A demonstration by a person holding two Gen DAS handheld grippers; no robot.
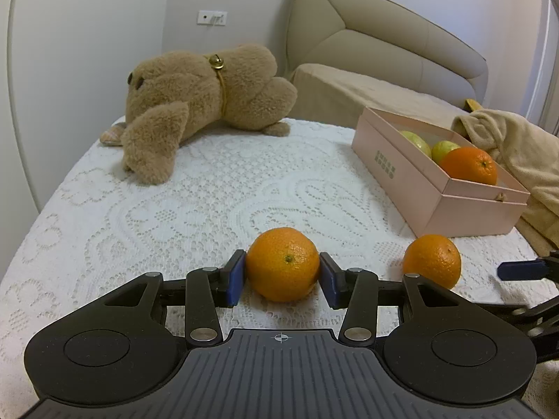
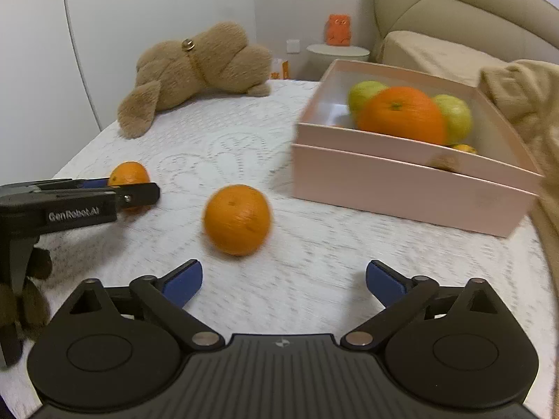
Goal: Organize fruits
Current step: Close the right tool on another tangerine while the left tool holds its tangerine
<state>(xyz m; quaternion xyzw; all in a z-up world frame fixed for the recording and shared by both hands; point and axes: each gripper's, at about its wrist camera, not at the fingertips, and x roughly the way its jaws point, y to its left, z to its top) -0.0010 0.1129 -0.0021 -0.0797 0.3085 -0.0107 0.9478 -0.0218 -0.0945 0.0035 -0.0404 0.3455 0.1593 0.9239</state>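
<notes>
My left gripper (image 1: 282, 281) is shut on an orange (image 1: 283, 263) that rests on the white lace cloth (image 1: 209, 188); both blue pads touch its sides. It also shows in the right wrist view (image 2: 128, 174) behind the left gripper (image 2: 139, 192). A second orange (image 1: 432, 260) (image 2: 237, 219) lies loose to the right. My right gripper (image 2: 283, 283) is open and empty, just short of that orange. A pink box (image 1: 401, 164) (image 2: 401, 181) holds a large orange (image 1: 470, 166) (image 2: 401, 113) and two green fruits (image 1: 415, 141) (image 2: 454, 115).
A brown plush toy (image 1: 195, 97) (image 2: 195, 66) lies at the far left of the cloth. A beige blanket (image 1: 517, 146) (image 2: 524, 104) lies beside the box on the right. A beige sofa (image 1: 384, 49) stands behind. The table's edge curves at the left.
</notes>
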